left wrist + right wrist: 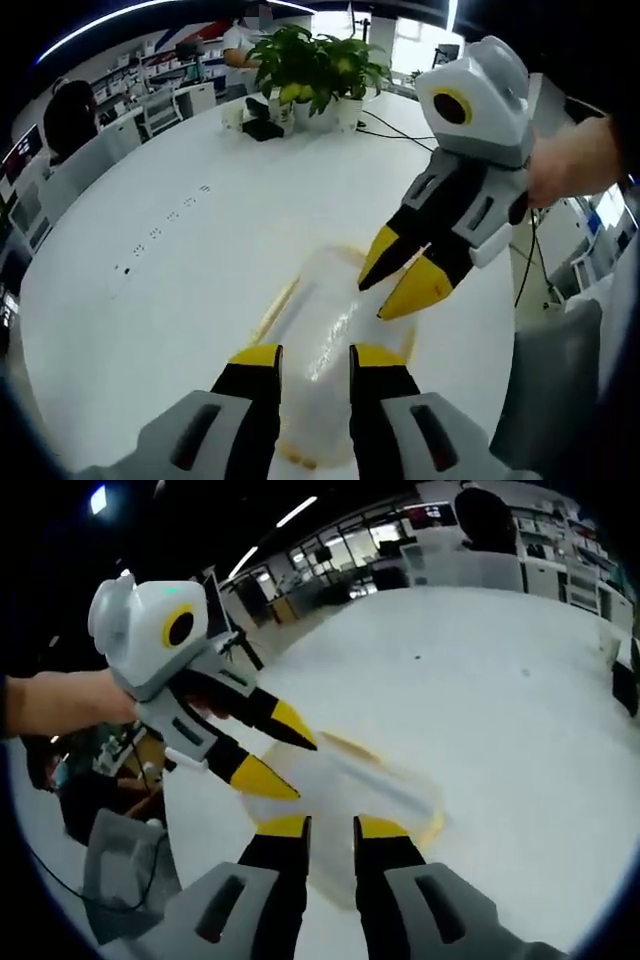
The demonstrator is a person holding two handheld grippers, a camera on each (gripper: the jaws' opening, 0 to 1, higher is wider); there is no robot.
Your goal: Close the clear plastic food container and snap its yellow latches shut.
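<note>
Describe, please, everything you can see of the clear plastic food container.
The container is a long, clear, glossy plastic box with yellow trim at its edges, lying flat on the white table. Both tongs, left and right, hover at it, slightly parted; contact and latch state cannot be told.

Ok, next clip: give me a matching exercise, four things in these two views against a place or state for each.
Things:
1. clear container
2. left gripper
3. right gripper
4. potted plants

Places or states:
A. far end of the white table
B. lying flat on the table between both grippers
C. jaws apart, tips over the container's near end
D. coming in from the right of the left gripper view, held by a hand

Pairs: 1-B, 2-C, 3-D, 4-A
</note>
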